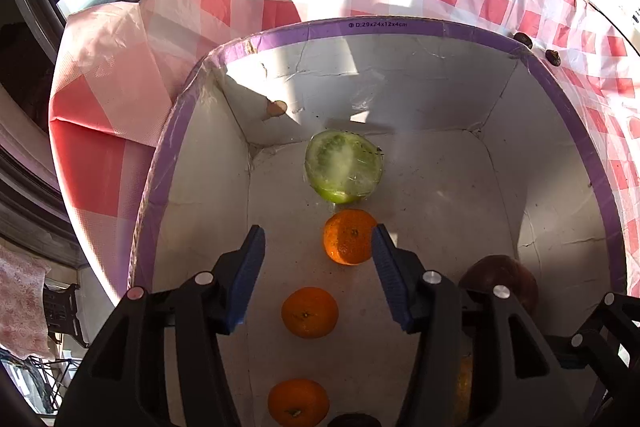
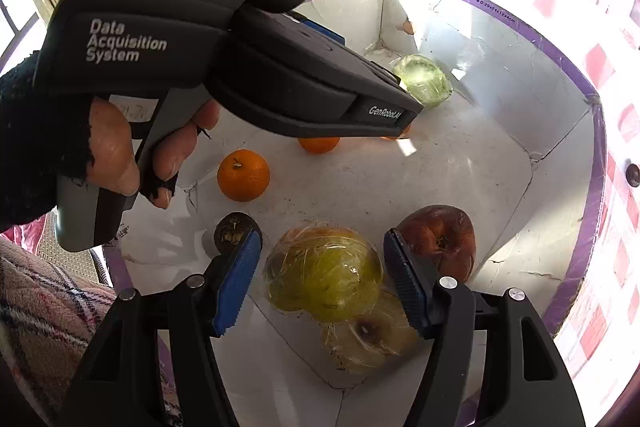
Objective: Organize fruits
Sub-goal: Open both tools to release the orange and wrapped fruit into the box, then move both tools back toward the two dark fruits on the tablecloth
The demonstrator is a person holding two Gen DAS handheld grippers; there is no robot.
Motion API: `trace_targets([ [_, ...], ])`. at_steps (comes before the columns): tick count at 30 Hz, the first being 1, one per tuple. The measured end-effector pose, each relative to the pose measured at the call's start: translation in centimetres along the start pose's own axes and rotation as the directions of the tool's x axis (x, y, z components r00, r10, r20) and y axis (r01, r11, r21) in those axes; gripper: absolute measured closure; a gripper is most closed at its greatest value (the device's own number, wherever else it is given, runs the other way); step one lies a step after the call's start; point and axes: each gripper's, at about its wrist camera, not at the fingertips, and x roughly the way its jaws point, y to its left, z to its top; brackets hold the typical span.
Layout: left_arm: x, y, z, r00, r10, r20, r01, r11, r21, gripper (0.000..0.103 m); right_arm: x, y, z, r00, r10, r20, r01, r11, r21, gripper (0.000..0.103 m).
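Left wrist view: left gripper (image 1: pixel 318 253) is hanging spread above a tangerine (image 1: pixel 349 236) inside the white box (image 1: pixel 500 99); right gripper (image 2: pixel 322 269) is straddling, jaws apart, a wrapped yellow-green fruit (image 2: pixel 324 273).

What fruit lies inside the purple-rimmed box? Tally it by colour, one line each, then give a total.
Orange fruit: 3
Green cut half, wrapped: 1
Yellow wrapped fruit: 2
Red-brown fruit: 1
Small dark fruit: 1
Total: 8
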Motion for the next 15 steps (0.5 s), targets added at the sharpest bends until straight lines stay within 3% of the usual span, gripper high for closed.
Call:
trace_targets([
  [1,0.0,0.0,0.0,1.0,0.001,-0.001,-0.001,1.0,-0.005,0.03,-0.1,-0.2,-0.1,1.0,-0.001,0.003,0.001,1.0,0.012,0.032],
  [2,0.0,0.0,-0.1,1.0,0.001,-0.003,-0.001,1.0,-0.008,0.029,-0.2,-0.9,-0.3,1.0,-0.002,0.005,0.002,1.0,0.026,0.031],
  [15,0.7,-0.9,0.0,0.999,0.028,-0.021,-0.027,0.999,0.021,0.023,-1.7,-2.4,-0.3,0.996,0.013,0.089,-0.021,0.996,0.092,0.031],
])
